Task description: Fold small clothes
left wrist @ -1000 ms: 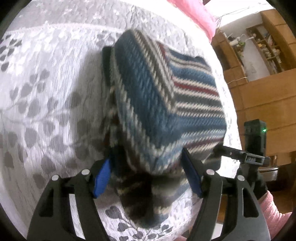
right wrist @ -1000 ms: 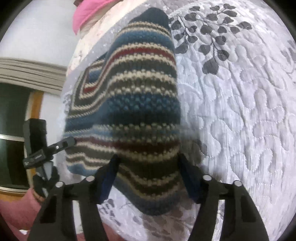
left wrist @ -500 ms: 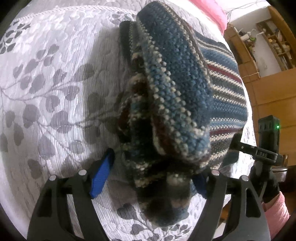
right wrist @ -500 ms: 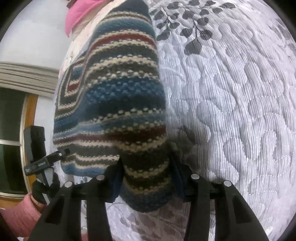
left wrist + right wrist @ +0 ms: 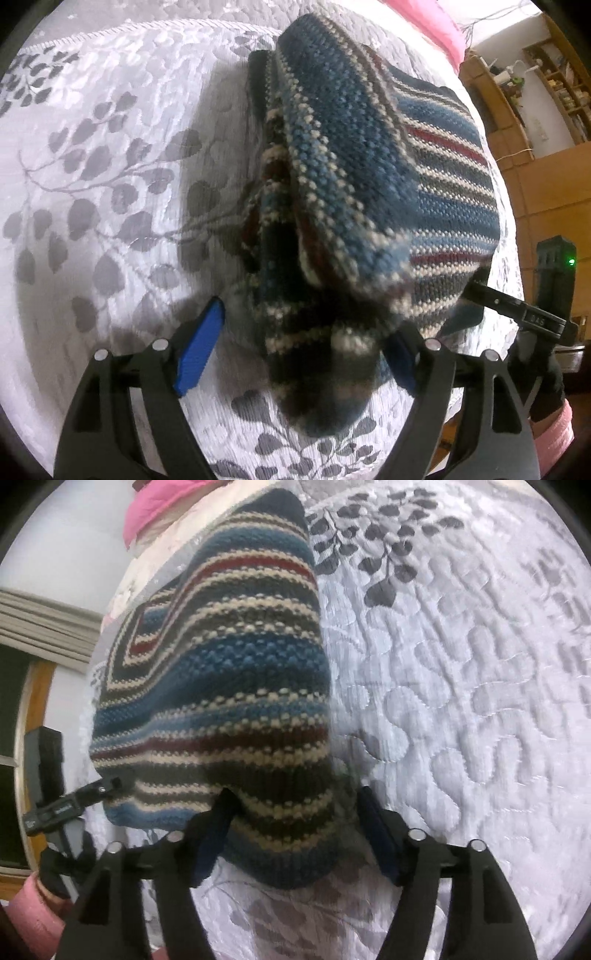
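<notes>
The white quilted bedspread with grey leaf print (image 5: pixel 92 206) fills most of both views. The chunky blue, cream and red striped knit garment (image 5: pixel 369 177) sits centre frame, already doubled over. Compared with a second ago, the near edge has been carried further over, so the fold looks close to done. Left gripper (image 5: pixel 299 349) stands spread, its blue pads wide of the knit. Right gripper (image 5: pixel 291 823) also looks released, wool bulging between its fingers.

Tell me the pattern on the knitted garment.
Blue, cream, dark and red stripes on the knitted garment, clearest in the right wrist view.
</notes>
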Motion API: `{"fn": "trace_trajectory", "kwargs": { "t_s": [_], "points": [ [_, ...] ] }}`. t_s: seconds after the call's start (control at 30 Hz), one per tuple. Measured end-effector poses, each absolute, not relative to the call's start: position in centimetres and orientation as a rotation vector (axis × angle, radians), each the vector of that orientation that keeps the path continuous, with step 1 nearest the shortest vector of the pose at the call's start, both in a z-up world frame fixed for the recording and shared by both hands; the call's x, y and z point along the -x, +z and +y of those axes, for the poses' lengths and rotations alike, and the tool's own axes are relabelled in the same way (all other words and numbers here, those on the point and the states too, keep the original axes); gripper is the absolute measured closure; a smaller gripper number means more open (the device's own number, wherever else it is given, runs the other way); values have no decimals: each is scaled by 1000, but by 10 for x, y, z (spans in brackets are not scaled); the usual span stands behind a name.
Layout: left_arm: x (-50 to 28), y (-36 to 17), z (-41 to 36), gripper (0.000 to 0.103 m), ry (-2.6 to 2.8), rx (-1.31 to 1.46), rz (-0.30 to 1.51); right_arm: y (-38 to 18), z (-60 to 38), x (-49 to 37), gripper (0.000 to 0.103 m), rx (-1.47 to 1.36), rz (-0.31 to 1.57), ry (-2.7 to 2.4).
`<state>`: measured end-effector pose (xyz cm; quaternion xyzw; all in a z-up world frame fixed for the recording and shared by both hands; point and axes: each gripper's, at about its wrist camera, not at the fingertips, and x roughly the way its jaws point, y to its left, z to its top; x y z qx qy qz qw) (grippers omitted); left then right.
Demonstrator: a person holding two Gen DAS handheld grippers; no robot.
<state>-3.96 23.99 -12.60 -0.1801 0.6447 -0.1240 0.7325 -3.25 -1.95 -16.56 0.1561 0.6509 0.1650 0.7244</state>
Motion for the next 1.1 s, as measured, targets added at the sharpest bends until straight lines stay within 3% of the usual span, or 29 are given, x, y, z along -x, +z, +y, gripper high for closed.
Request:
{"fn": "trace_trajectory", "kwargs": {
  "t_s": [0.4,0.5,0.6,0.8,1.1],
  "points": [
    [71,-77,232,23,-81,295,1399,-100,-9,58,14,-62,1333,198],
    [76,-67,228,16,-50,269,1391,-81,-2,61,8,-14,1294,167],
    [85,-57,223,16,-21,244,1374,-67,2,63,4,50,1254,120],
    [97,-47,220,14,25,229,1370,-44,20,68,4,144,1191,53],
    [105,-31,209,14,40,205,1329,-29,20,72,4,48,1172,114]
  ]
}}
